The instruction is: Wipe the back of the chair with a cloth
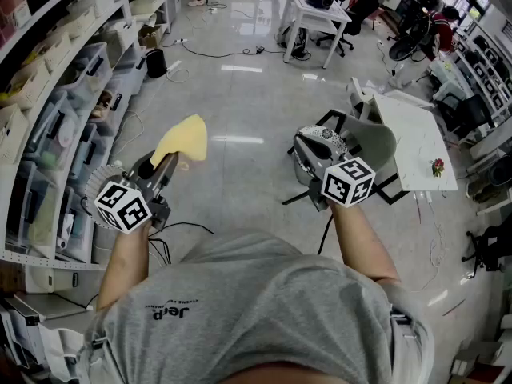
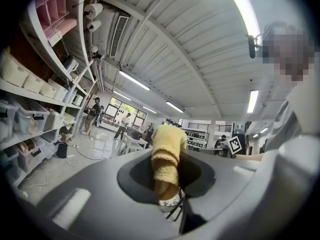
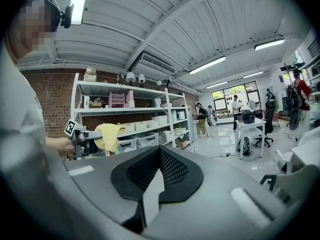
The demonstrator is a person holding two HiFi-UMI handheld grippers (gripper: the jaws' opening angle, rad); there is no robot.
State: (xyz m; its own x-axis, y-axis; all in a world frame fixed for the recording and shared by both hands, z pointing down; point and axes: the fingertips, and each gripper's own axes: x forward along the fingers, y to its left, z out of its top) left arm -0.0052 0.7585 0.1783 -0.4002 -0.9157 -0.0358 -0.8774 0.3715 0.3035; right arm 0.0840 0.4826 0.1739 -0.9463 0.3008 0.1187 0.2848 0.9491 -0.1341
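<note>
Storage shelves point(image 1: 56, 94) line the left side. Beside them, the left gripper point(image 1: 170, 162) is clamped on a soft yellow cloth point(image 1: 184, 138), which sticks up past its jaws above the glossy grey floor point(image 1: 240, 102). The right gripper point(image 1: 314, 137) is held level with it, jaws pressed together and empty. Just beyond that gripper stands the grey moulded chair point(image 1: 374, 139), next to a white table point(image 1: 412, 134).
</note>
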